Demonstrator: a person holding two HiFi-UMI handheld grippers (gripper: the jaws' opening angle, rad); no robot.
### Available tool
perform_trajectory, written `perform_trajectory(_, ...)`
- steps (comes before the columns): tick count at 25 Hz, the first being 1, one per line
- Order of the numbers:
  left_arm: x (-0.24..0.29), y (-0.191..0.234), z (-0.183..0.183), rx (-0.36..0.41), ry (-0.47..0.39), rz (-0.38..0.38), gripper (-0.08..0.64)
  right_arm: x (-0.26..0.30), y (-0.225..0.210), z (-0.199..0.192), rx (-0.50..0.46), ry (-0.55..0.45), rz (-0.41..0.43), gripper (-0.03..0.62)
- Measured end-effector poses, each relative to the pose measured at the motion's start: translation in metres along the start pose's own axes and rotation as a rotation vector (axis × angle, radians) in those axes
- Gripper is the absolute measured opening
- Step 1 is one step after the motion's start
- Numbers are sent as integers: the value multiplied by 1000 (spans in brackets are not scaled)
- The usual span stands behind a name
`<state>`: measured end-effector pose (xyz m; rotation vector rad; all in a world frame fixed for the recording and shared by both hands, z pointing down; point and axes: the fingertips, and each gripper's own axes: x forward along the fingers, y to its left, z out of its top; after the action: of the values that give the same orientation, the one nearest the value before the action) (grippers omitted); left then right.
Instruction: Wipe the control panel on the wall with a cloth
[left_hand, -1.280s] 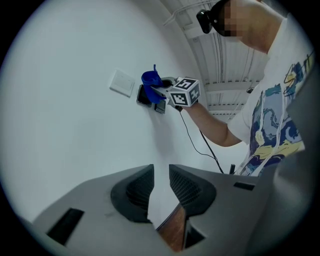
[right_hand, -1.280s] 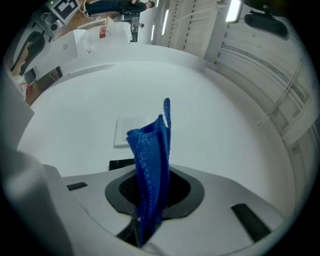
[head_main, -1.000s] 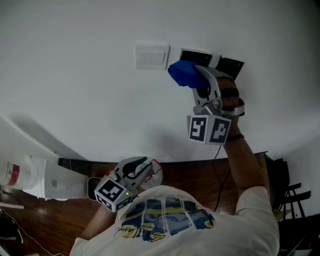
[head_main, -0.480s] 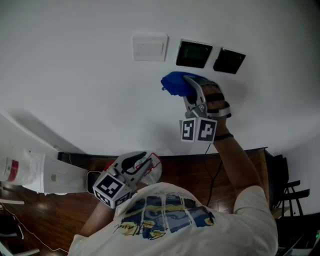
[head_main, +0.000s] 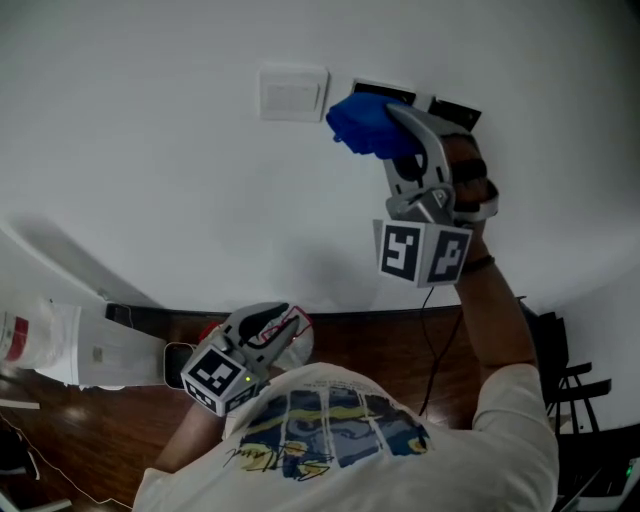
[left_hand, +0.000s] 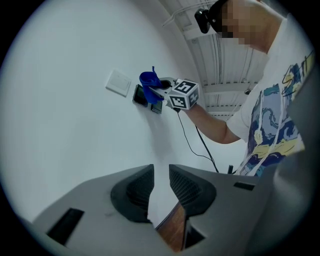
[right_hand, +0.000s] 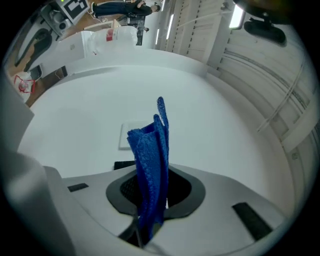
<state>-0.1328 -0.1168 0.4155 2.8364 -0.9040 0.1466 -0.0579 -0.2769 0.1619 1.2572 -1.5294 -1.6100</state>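
Right gripper (head_main: 398, 140) clamps the blue cloth (head_main: 360, 124) onto the control panel (head_main: 390, 92) to wipe; left gripper (left_hand: 160, 192) hangs low, jaws narrowly apart and empty.

There's the blue cloth (head_main: 360, 124), bunched into an upright fold, sitting over the dark square control panel (left_hand: 138, 95), hiding most of it.

White printed T-shirt (head_main: 335, 440); grey left tool (head_main: 283, 330) and right tool (head_main: 392, 125) with black-and-white marker cubes (head_main: 420, 252)

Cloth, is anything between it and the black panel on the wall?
Nothing visible. The cloth, clamped in the right gripper, is right at the panel and hides part of it in the head view.
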Motion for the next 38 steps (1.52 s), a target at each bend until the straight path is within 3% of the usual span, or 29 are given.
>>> perform_trajectory(5, 2, -7, 1, -3, -4, -14, 72, 18, -6, -19, -2, 53, -19, 84)
perform_trajectory(27, -18, -5, -12, -17, 30, 18, 72, 11, 120, -41, 44, 91, 177, 84)
perform_trajectory(31, -21, -4, -10, -20, 15, 18, 72, -1, 94, -25, 53, 58, 155, 84)
perform_trajectory(35, -20, -4, -11, -13, 18, 14, 72, -13, 39, -1, 45, -3, 58, 84)
perform_trajectory(38, -19, -7, -11, 2, 12, 2, 72, -3, 5, -3, 27, 5, 1, 84)
